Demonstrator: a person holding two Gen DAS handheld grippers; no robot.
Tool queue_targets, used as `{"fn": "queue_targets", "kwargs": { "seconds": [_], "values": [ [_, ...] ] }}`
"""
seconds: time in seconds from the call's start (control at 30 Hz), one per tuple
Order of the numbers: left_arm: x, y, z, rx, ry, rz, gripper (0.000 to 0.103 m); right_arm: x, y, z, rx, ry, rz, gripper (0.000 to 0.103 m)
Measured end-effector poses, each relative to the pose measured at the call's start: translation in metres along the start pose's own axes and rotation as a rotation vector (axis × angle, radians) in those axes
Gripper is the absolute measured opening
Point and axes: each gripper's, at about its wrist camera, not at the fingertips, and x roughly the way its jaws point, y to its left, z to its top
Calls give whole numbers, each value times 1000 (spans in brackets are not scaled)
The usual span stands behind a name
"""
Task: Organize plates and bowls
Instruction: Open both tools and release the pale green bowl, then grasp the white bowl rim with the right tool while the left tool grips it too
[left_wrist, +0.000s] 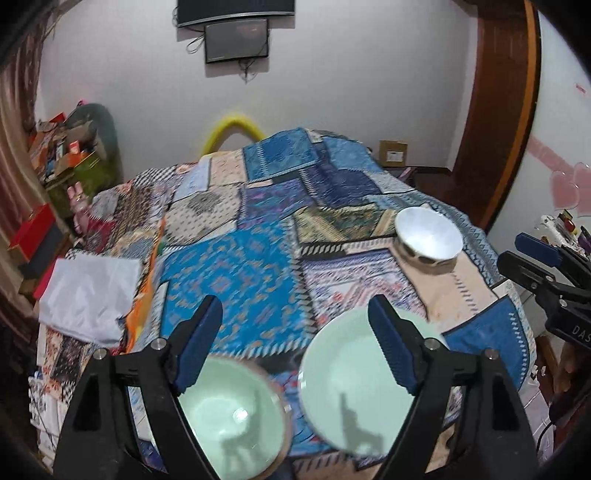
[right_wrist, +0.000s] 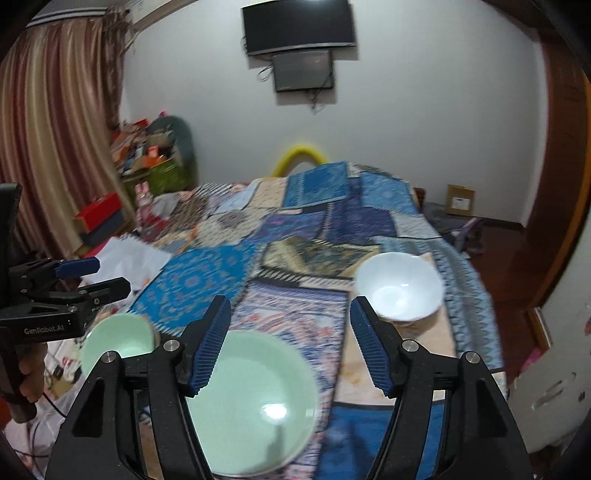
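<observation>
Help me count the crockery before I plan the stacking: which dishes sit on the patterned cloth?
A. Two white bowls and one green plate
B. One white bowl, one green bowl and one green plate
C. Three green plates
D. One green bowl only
B: the white bowl stands farthest, with the green bowl and green plate side by side nearer.

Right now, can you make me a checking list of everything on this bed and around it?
Surface: patchwork blanket on a bed.
Job's things: green bowl, green plate, white bowl, all apart, none stacked.
Clutter: white cloth at the blanket's left edge.
Grippers: left gripper open, empty; right gripper open, empty.
Cables: loose wires under the wall screens.
Surroundings: curtain, piled boxes, wooden door frame.
</observation>
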Motion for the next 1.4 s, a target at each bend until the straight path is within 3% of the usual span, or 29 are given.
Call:
{"fn": "queue_targets", "kwargs": {
  "seconds": [0.33,0.77,0.83,0.9,1.1,1.4],
  "values": [
    [52,-60,37,59,32,-79,86,18,-71,-3,77,28,-127,64],
    [157,-103,59,83,171,-118,86,99,-145,-22,202,151,-157,64],
    [169,-107,61,87,182,-126,86,110,-155,-23,232,160,-148,61],
    [182,-112,63,93,189,-131,86,120,-163,-23,243,174,-141,50],
    [216,-129,64,122,222,-145,86,144,-174,-26,260,220,-115,35],
    [243,-139,60,132,250,-160,86,159,-174,-27,252,263,-67,29]
  ]
}}
